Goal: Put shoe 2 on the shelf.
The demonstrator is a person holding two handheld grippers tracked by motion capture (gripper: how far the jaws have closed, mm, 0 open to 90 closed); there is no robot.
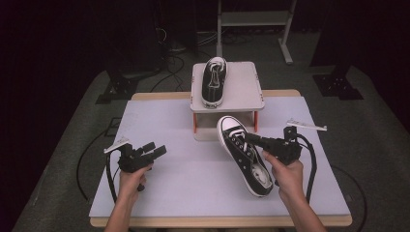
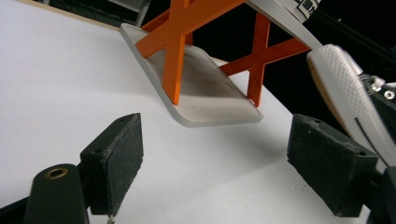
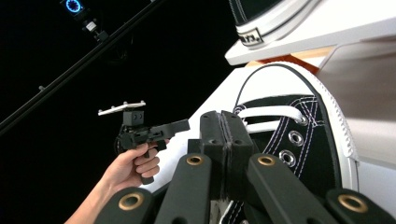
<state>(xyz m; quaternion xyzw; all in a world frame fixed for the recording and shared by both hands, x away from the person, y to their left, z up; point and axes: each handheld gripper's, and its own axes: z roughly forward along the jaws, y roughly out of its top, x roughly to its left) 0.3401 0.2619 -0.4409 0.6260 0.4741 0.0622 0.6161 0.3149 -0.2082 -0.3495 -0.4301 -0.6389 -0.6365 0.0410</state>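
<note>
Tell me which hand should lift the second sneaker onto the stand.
Right. Its tool is already shut on the black canvas sneaker with white laces below the grey stand; the left tool hangs open over bare table, well away.

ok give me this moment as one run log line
left claw: open, over table | right claw: shut, at laces of near shoe | second shoe: on stand

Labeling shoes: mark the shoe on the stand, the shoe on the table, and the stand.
Shoe on stand [image 1: 213, 81], high view, upper.
Shoe on table [image 1: 240, 148], high view, laces.
Stand [image 1: 240, 89], high view, bare top shelf.
</note>
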